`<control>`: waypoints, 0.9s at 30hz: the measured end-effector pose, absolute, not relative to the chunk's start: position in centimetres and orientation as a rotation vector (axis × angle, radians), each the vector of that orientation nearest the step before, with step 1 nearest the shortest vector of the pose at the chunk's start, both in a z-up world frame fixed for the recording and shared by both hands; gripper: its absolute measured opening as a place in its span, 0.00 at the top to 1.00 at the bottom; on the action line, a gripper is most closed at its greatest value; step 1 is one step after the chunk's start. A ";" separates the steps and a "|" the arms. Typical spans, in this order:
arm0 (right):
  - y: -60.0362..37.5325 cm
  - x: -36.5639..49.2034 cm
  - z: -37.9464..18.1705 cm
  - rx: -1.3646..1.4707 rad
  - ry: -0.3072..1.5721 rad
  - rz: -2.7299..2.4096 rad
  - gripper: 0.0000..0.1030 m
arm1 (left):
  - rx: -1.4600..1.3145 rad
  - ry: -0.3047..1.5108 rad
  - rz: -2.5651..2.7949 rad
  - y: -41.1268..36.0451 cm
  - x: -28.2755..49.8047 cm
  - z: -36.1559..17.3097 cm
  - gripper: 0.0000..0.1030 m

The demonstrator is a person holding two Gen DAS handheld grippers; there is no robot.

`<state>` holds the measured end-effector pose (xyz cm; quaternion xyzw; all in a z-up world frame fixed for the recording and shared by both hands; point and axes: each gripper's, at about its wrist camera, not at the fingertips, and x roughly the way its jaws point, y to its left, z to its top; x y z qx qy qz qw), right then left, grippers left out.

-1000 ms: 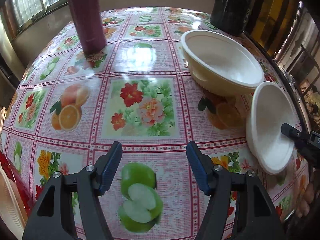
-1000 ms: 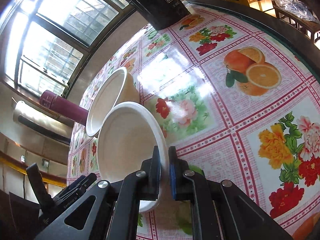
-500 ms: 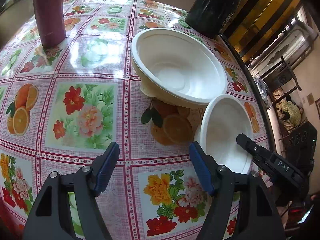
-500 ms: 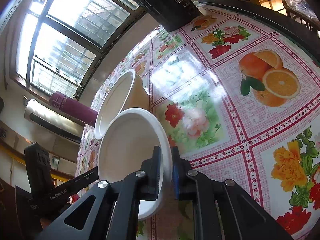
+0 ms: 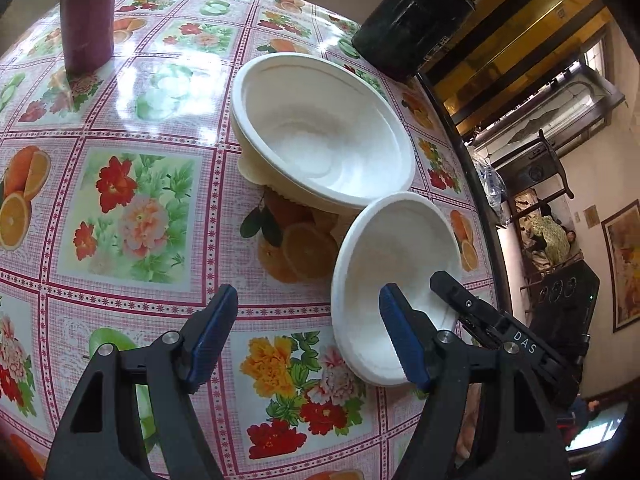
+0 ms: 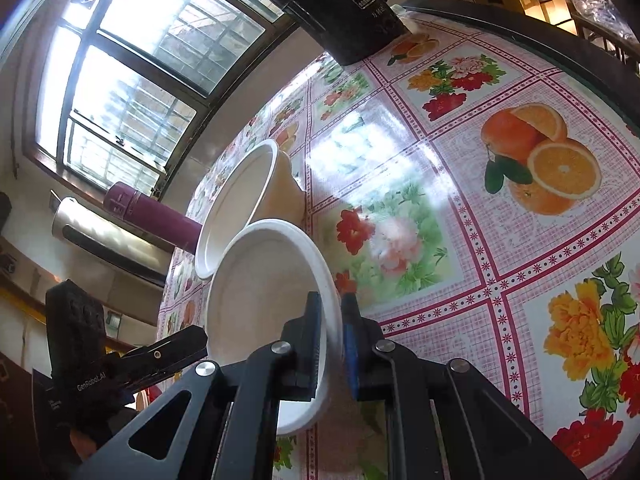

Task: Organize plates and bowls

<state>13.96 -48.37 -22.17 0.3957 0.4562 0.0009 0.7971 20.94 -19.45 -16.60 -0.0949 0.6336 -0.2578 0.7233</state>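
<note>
right wrist: right gripper (image 6: 330, 344) clamps small bowl (image 6: 260, 296)

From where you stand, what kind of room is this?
Probably a dining room in a home. A round table wears a glossy oilcloth printed with fruit and flowers, white bowls and a maroon flask sit on it, and a barred window stands behind.

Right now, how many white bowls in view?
2. The large bowl sits on the tablecloth near the black container. The small bowl, tilted, is clamped at its rim by the right claw. Others may lie outside the frames.
</note>
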 end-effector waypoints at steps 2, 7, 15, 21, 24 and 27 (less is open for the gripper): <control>-48.3 14.0 -22.2 0.866 0.988 0.016 0.87 | -0.186 1.400 -0.570 -20.3 20.7 -16.8 0.29; -48.7 13.9 -22.4 0.915 1.007 0.024 0.72 | -0.138 1.363 -0.516 -21.2 20.3 -17.0 0.33; -49.1 13.5 -22.0 0.911 0.971 -0.007 0.64 | -0.032 1.304 -0.490 -22.2 19.6 -16.7 0.79; -48.9 13.4 -21.8 0.882 0.955 -0.028 0.69 | 0.062 1.256 -0.475 -23.2 18.5 -16.8 0.90; -48.6 13.4 -21.6 0.850 0.957 -0.036 0.75 | 0.113 1.214 -0.461 -23.4 17.9 -16.5 0.90; -48.5 13.5 -21.6 0.835 0.954 -0.037 0.79 | 0.149 1.181 -0.450 -23.7 17.4 -16.2 0.90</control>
